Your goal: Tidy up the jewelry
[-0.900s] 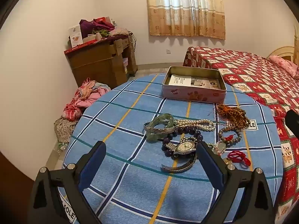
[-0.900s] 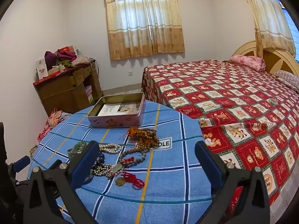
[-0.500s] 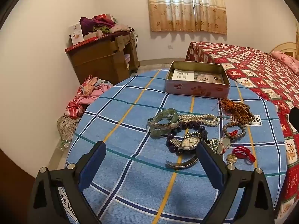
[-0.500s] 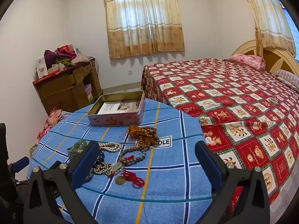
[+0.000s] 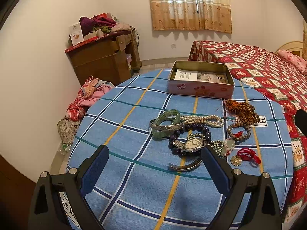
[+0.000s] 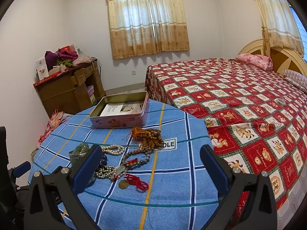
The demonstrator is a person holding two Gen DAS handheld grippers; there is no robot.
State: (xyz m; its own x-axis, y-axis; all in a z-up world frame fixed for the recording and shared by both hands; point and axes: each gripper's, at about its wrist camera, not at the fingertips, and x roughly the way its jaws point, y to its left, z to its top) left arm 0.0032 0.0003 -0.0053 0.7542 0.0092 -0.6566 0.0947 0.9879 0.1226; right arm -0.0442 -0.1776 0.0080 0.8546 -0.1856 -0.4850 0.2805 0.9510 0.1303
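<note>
A heap of jewelry lies on a round table under a blue checked cloth (image 5: pixel 122 140). In it are a wristwatch (image 5: pixel 192 144), green and silver bangles (image 5: pixel 166 123), a pearl string (image 5: pixel 203 119), dark purple beads (image 5: pixel 193 127), brown wooden beads (image 5: pixel 242 111), a grey bead bracelet (image 5: pixel 238 132) and a red cord with a coin (image 5: pixel 247 156). An open pink tin (image 5: pixel 200 90) stands at the table's far side. My left gripper (image 5: pixel 154 157) hovers open just short of the watch. My right gripper (image 6: pixel 149 158) hangs open over the same heap, with the red cord (image 6: pixel 137 181) between its fingers' lines.
A bed with a red patterned quilt (image 6: pixel 239 99) runs along the table's right side. A wooden cabinet (image 5: pixel 103 61) piled with clothes stands at the back left wall. A heap of clothes (image 5: pixel 86 97) lies on the floor below it.
The left wrist view has drawn back and tilted up a little, so the jewelry and tin sit lower and farther. The right wrist view barely shifted. Both grippers stayed open.
</note>
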